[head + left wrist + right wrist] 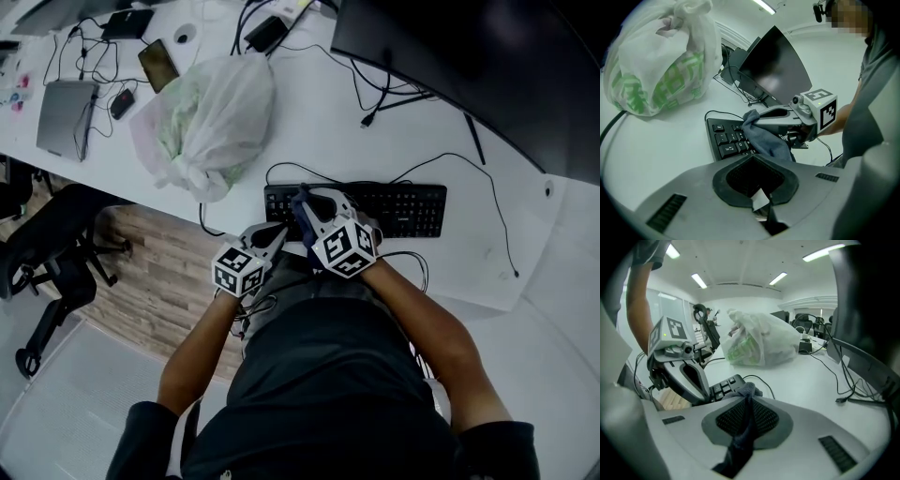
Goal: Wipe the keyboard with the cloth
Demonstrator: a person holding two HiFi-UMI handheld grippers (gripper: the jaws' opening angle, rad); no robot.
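A white table (319, 122) fills the scene from above, strewn with cables. A dark monitor (487, 66) stands at its far right. A knotted white plastic bag (211, 117) with green print lies left of centre. A black keyboard (403, 208) sits at the table's near edge. The right gripper (759, 119) is over the keyboard's left half, clamped on a dark blue cloth (766, 140) that drapes onto the keys. The left gripper (277, 231), jaws together and holding nothing, is at the keyboard's near left corner.
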